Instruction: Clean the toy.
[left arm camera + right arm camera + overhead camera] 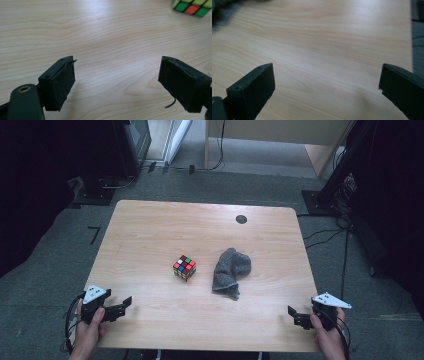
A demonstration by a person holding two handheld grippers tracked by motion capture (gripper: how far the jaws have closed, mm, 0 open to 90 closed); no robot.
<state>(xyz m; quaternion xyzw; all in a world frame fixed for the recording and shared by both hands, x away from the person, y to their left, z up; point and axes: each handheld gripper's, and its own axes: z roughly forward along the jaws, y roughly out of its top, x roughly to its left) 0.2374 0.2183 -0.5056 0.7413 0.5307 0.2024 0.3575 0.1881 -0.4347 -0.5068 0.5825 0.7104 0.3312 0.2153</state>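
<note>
Puzzle cube [184, 268], no readable writing, grey cloth [229, 272] beside

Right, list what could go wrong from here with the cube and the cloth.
1. The multicoloured puzzle cube stands free on the wooden table; a push from the open left gripper could slide it instead of seating it between the fingers.
2. The crumpled grey knitted cloth is soft and bunched; the open right gripper may pinch only a fold and drag it.
3. The two lie close together, so moving the cloth could knock the cube.

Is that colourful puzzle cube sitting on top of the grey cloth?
No, the cube stands on the bare table, apart from the cloth.
</note>
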